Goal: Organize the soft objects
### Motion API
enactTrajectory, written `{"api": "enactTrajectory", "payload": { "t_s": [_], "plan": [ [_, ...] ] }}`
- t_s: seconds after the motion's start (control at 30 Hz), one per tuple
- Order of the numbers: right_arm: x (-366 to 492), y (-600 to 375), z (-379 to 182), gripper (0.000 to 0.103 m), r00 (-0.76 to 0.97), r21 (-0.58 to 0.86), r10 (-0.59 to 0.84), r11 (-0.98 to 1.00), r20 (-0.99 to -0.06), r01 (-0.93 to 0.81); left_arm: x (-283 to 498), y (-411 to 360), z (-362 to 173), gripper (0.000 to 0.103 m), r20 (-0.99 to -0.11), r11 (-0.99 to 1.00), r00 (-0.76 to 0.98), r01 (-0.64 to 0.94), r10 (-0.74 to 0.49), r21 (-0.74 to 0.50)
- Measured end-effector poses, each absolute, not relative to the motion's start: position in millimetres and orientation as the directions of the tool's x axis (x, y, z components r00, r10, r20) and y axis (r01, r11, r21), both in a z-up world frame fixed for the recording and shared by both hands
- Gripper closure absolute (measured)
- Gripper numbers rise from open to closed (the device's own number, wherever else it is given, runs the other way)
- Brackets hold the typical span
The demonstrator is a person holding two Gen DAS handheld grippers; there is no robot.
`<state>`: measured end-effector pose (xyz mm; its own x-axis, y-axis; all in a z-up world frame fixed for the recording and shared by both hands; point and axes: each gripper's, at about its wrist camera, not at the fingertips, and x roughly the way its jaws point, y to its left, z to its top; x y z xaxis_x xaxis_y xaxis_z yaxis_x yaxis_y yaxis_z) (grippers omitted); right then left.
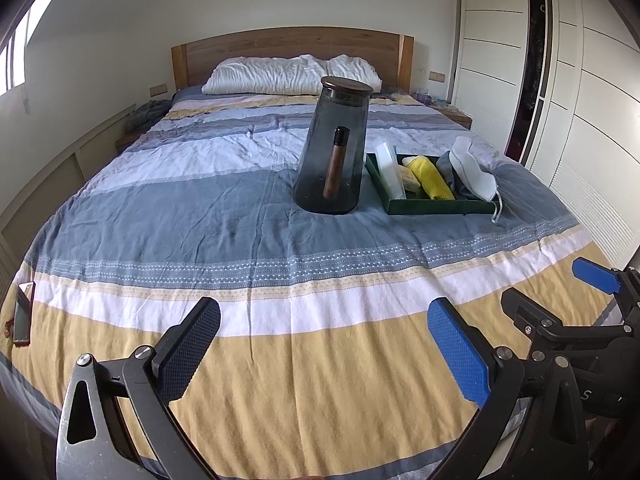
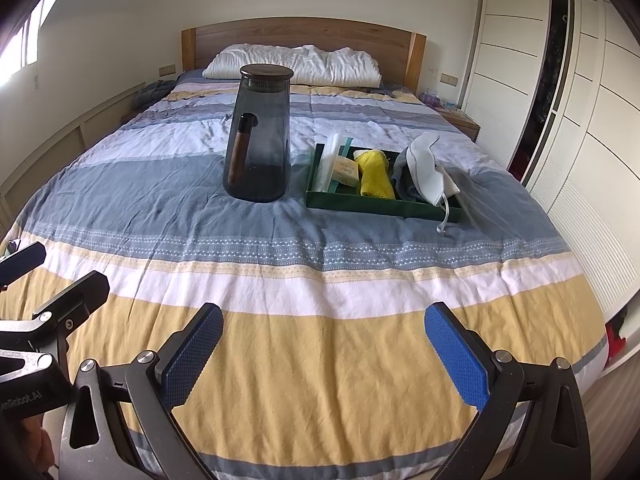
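Ahead of both tongs, well apart from them across the crumpled striped bedspread (image 1: 248, 240), stands a dark green shallow tray (image 1: 436, 207) with straight low walls. The soft things lie packed in it: a yellow knitted cloth (image 1: 432, 178) rolled into a stubby tube, a pale yellowish sponge-like block (image 2: 347, 171) beside it, a grey folded fabric (image 1: 450, 172), and a white moulded face mask (image 1: 474, 178) whose elastic loop hangs over the tray's right corner onto the cover. A translucent, flat plastic piece (image 1: 390, 172) leans at the tray's left end.

Just left of the tray rises a smoky grey glass pitcher (image 1: 334, 148), tapering upward, with a round dark lid and a wooden, cylindrical handle.

The left tongs (image 1: 324, 344) hover released over the yellow band of the cover, their textured rubber pads, one black and one blue, set wide apart and holding nothing. The right tongs (image 2: 324, 344) are likewise spread, blue dimpled pads empty. Far beyond, a rumpled white pillow (image 2: 296, 64) rests against a smooth wooden headboard (image 2: 304, 34).
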<state>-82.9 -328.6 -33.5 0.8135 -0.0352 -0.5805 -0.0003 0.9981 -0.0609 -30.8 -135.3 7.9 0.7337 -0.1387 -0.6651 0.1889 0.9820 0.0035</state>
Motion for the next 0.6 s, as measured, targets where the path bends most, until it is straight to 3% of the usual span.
{"api": "enactTrajectory", "payload": {
  "t_s": [0.6],
  "plan": [
    [-84.9,-327.9,-28.7,0.000,0.817,-0.069,-0.036,0.998,-0.576,-0.005,-32.6,-132.7,9.6,0.001,-0.649,0.985,0.749,0.173,-0.134,-0.003]
  ]
}}
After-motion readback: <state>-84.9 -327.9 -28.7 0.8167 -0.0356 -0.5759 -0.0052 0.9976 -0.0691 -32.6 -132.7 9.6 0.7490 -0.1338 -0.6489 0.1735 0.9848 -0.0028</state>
